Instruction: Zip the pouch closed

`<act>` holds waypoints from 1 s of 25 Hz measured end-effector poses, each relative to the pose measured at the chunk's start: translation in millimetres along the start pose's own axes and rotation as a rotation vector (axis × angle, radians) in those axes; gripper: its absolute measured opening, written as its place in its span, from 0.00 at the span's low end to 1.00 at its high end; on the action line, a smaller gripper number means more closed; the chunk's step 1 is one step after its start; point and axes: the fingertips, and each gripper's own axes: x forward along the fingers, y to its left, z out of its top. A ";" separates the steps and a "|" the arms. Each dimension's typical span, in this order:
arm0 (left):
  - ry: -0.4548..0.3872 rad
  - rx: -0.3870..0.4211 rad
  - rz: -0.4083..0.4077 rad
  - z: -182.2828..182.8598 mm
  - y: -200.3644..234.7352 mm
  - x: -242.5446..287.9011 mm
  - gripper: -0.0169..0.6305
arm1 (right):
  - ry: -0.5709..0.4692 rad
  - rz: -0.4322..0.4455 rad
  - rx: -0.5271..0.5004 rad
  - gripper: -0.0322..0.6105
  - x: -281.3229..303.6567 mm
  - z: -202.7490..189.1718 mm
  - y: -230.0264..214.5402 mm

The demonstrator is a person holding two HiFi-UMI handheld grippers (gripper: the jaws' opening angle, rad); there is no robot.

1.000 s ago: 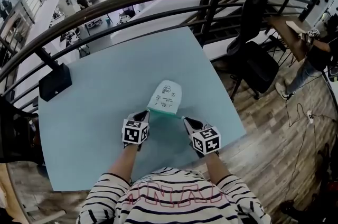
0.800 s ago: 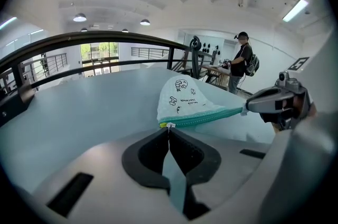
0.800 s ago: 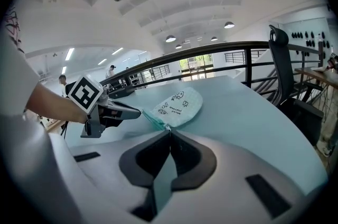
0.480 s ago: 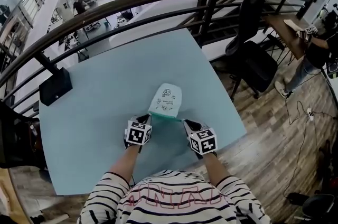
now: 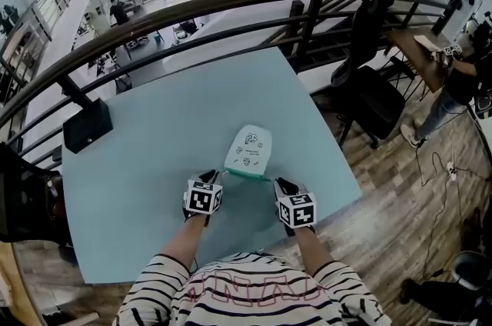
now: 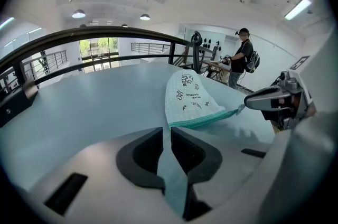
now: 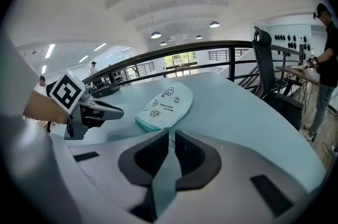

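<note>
Pouch of pale checked fabric (image 5: 249, 150) with teal zip edge (image 5: 247, 174), flat on light-blue tabletop (image 5: 138, 163) between left gripper (image 5: 211, 176) and right gripper (image 5: 278, 183). Both are pinched together and empty. Advisable technique: anchor one corner, pull straight along the edge.

Twelve o'clock, the pouch (image 5: 248, 150): pale mint check, black doodles, teal zip edge. The bench (image 5: 138, 163) is flat powder blue. Six o'clock, shirt (image 5: 254, 292), black-and-white stripes.
</note>
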 end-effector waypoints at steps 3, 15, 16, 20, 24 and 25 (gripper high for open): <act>-0.065 -0.018 0.003 7.4 4.1 -24.0 0.07 | -0.032 -0.025 0.010 0.10 -10.6 5.6 8.4; -0.286 0.035 -0.072 14.1 -7.2 -130.6 0.07 | -0.207 -0.067 0.027 0.10 -61.5 23.1 75.3; -0.295 0.042 -0.080 12.1 -8.1 -139.4 0.07 | -0.214 -0.066 0.031 0.10 -65.6 22.8 82.4; -0.315 0.070 -0.111 -1.3 -10.5 -172.1 0.07 | -0.240 -0.068 0.051 0.10 -84.7 17.1 113.0; -0.329 0.094 -0.135 -12.3 -11.1 -200.0 0.07 | -0.261 -0.080 0.065 0.10 -102.2 12.3 137.9; -0.332 0.100 -0.141 -14.7 -11.3 -205.7 0.07 | -0.265 -0.081 0.067 0.10 -105.3 11.2 143.5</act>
